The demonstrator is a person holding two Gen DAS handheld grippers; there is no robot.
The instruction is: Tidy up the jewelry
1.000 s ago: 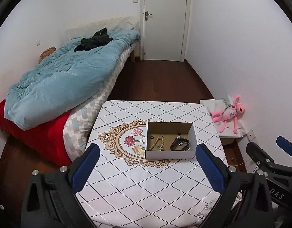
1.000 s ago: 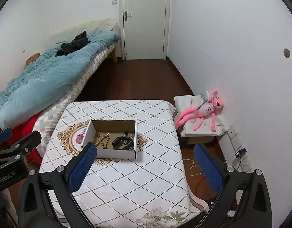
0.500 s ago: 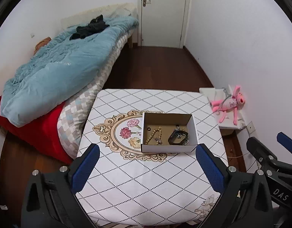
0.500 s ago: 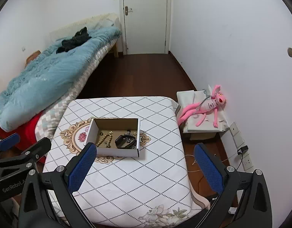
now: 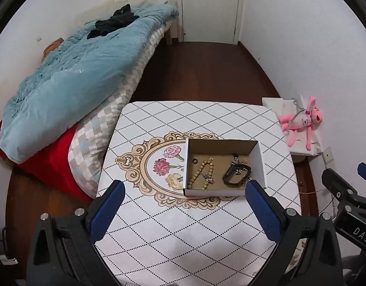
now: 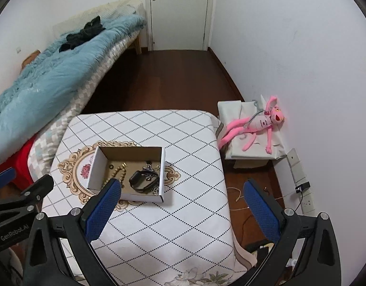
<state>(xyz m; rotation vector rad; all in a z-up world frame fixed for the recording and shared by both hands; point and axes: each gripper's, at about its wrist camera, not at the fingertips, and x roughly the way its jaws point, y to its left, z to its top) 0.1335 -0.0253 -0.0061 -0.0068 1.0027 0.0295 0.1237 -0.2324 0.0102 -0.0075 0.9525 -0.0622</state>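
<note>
Both of my grippers have tipped downward since a moment ago, so the shallow white cardboard box now sits lower and nearer in each view.

Left wrist view: my left gripper hovers above the near part of the white diamond-patterned tablecloth, blue fingers spread wide and holding nothing. That box rests right of the cloth's floral medallion, toward the right edge. Inside lie a tan beaded bracelet at left, a small dark ring beside it, and a black band tangled with silvery chain at right.

Right wrist view: my right gripper also hangs over the cloth, fingers wide apart and empty. Its left finger overlaps the box's near left corner in the picture; the black band lies just beyond.

My guess at the risk: the light open box may slide on the cloth if a finger catches its wall, and the chain snagged on the band could drag both out together.
</note>
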